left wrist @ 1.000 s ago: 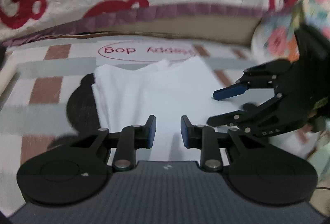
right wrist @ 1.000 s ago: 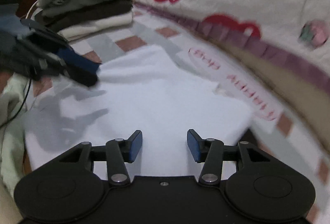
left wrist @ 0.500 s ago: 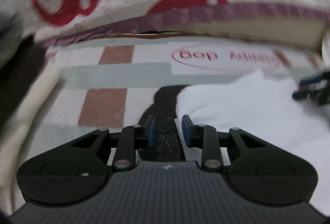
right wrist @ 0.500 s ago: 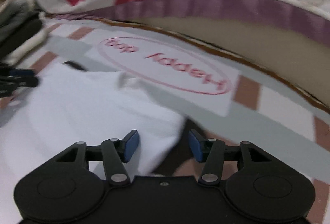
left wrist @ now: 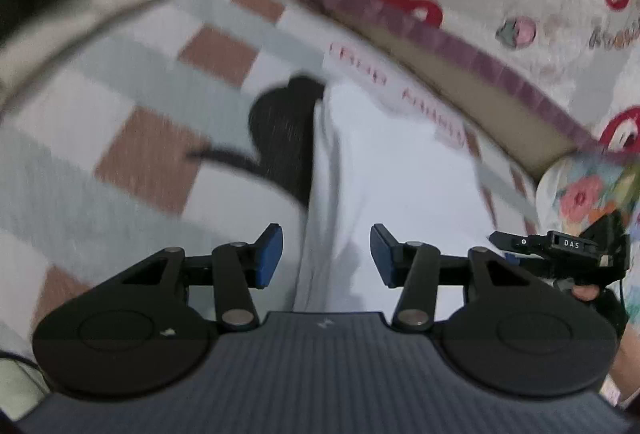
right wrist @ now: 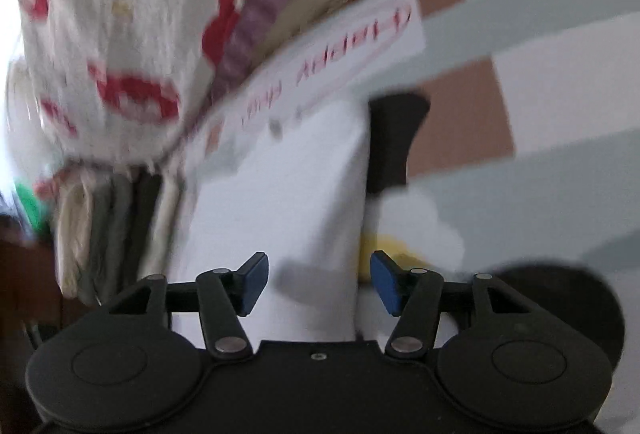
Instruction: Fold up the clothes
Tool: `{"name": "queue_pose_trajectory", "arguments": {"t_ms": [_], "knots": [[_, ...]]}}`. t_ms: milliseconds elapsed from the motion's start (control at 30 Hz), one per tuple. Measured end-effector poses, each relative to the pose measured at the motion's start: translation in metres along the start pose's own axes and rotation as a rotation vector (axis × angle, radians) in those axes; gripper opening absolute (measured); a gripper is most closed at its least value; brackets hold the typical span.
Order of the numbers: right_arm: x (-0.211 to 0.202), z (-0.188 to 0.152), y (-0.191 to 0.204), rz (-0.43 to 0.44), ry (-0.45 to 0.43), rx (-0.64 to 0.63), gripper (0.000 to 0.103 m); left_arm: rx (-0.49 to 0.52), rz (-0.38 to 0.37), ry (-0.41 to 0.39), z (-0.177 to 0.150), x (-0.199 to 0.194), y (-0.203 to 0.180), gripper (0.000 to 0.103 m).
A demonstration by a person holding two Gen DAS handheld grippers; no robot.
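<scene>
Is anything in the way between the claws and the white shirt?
Nothing visible is. The left claw is opening right over one edge of the white shirt, and the right claw is opening over the opposite edge. No pad presses the cloth.

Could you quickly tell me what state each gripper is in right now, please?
Left gripper: jaws opening, astride the left edge of the folded white garment, not pressing it.
Right gripper: jaws opening, astride the garment's right edge, gripping nothing.
</scene>
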State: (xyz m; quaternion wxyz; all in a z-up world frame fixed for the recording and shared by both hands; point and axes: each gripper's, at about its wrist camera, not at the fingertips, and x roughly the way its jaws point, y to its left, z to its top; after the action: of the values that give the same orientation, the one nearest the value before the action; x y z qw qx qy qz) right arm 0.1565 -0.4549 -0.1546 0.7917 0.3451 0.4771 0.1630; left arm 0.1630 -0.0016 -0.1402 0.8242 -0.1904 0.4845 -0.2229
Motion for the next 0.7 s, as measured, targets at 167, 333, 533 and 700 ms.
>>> {"name": "queue_pose_trajectory", "arguments": {"t_ms": [167, 333, 533, 700], "knots": [[0.003, -0.017, 0.010, -0.040, -0.033, -0.010, 0.067, -0.040, -0.037, 0.072, -0.009, 0.010, 0.019, 0.049], [0.000, -0.030, -0.001, 0.023, -0.049, 0.106, 0.069, -0.060, -0.126, 0.036, -0.008, 0.010, 0.024, 0.050], [-0.005, -0.043, -0.002, 0.047, -0.047, 0.132, 0.070, -0.046, -0.146, 0.004, -0.004, 0.021, 0.018, 0.055], [0.004, -0.038, 0.013, 0.010, -0.039, 0.059, 0.073, 0.016, -0.125, 0.006, -0.007, 0.035, 0.006, 0.061]]}}
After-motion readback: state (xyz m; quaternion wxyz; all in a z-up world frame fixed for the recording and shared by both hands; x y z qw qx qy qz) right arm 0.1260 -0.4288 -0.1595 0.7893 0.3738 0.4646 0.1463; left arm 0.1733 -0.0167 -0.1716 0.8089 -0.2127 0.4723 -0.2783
